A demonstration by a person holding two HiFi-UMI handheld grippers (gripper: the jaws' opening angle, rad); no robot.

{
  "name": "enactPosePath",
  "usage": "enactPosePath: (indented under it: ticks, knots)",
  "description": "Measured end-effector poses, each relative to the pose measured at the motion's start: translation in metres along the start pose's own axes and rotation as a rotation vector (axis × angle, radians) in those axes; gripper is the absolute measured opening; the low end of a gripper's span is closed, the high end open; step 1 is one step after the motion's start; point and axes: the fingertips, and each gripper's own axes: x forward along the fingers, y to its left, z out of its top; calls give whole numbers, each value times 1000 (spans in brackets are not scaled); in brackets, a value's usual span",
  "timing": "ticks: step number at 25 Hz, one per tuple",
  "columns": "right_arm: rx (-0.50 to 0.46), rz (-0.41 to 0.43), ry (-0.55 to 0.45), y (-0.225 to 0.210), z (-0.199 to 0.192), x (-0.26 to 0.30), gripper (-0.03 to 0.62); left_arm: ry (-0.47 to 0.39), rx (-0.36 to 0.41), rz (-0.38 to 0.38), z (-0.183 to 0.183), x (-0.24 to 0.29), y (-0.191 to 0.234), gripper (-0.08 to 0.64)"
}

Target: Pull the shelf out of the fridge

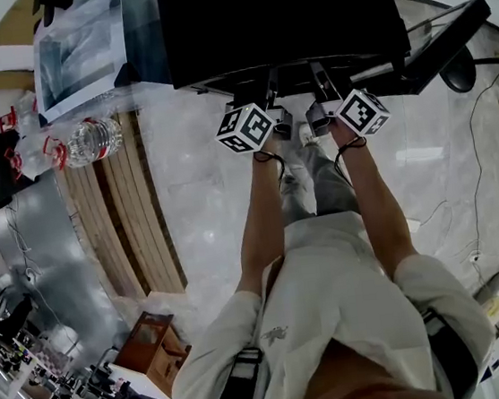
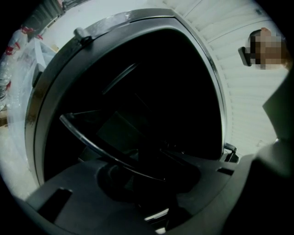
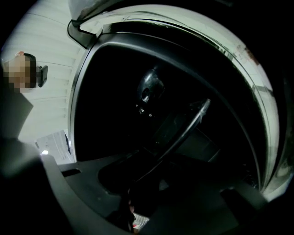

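Fridge [image 1: 281,18]: open, interior dark. Left gripper [image 1: 272,92], right gripper [image 1: 318,84]: jaws of all 2 clamped on shelf [image 2: 92,143] front edge.

fridge [image 1: 281,18]: 12 o'clock, before the person
shelf [image 2: 110,151]: inside fridge
left gripper [image 1: 275,99], right gripper [image 1: 319,93]: side by side, at fridge front
bottle [image 1: 89,140]: 10 o'clock

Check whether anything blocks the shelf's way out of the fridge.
Nothing visible does. The left gripper and right gripper are shut on the shelf edge at the fridge opening; outside it only floor and the person's legs show. The interior is too dark to check.
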Motion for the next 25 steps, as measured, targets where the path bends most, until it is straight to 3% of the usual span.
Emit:
enactPosePath:
  ticks: [17, 25]
  knots:
    - [-29, 7, -5, 21, 3, -20, 100, 6, 7, -13, 4, -20, -18, 153]
    - [-32, -33, 6, 21, 0, -35, 100, 11, 11, -13, 2, -31, -25, 153]
